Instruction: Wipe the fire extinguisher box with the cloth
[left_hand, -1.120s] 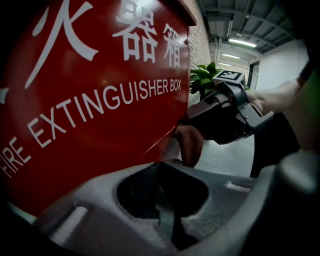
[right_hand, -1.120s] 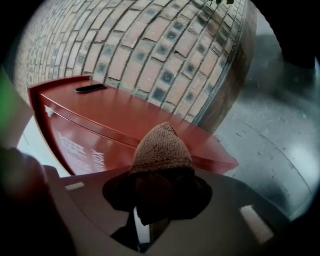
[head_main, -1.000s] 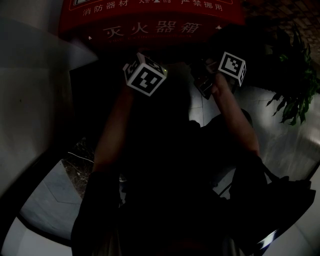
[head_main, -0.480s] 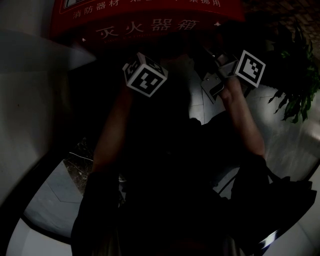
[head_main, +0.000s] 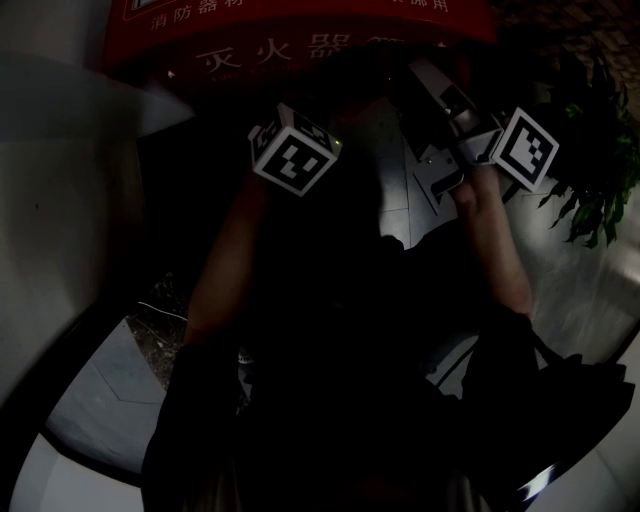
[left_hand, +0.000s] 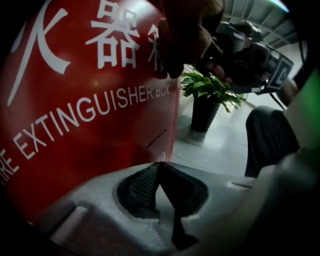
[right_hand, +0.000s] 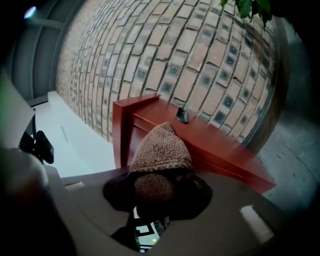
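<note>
The red fire extinguisher box (left_hand: 90, 125) stands against a brick wall (right_hand: 165, 55), its front printed with white Chinese characters and "EXTINGUISHER BOX". The right hand-held gripper (right_hand: 161, 175) is clamped on a brown knitted cloth (right_hand: 161, 145), which bunches out past its jaws and points toward the near corner of the box's top. From the left gripper view the cloth sits at the upper right edge of the box's front; whether it touches the box I cannot tell. The left hand-held gripper (left_hand: 159, 167) is lower, just beside the front face near its right edge, with its jaws pressed together and nothing between them. A potted plant (left_hand: 207, 92) stands on the pale floor beyond the box's right edge
</note>
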